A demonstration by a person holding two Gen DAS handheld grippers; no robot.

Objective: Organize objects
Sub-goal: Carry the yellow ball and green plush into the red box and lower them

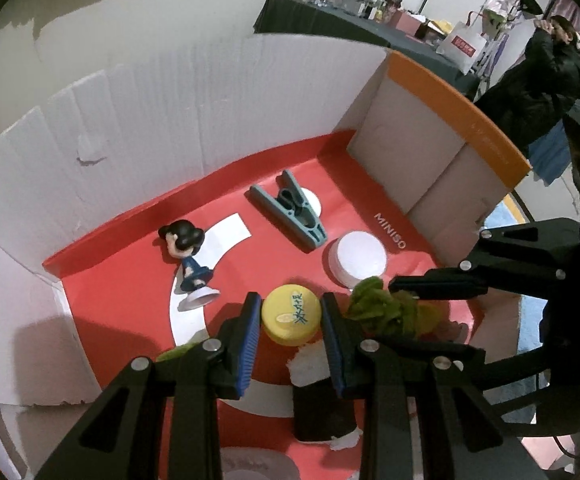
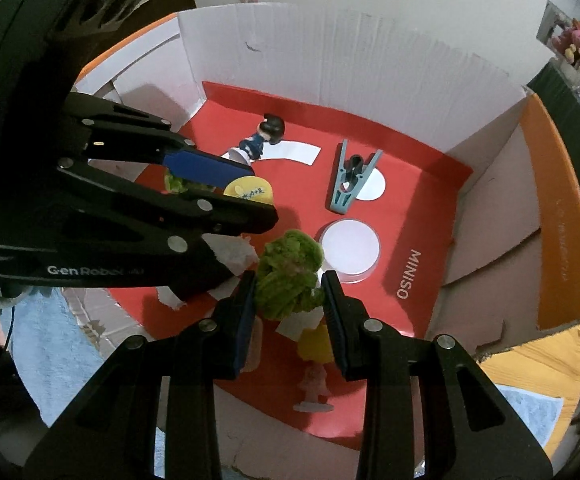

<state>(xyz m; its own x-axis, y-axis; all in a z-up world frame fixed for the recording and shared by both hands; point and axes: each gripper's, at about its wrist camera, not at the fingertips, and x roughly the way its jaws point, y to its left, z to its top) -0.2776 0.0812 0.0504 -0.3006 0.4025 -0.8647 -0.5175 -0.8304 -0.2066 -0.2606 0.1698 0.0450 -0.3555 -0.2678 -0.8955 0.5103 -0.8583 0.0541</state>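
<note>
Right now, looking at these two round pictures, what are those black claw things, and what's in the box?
Each black claw is a hand-held gripper worked by a person, with a wide-angle camera looking along its fingers. One picture is from the left gripper, which is closed on a yellow cap. The other is from the right gripper, closed on a green leafy toy. Below them is a cardboard box with a red floor, holding a small figurine on its side, a grey-blue clip and a white round lid.
</note>
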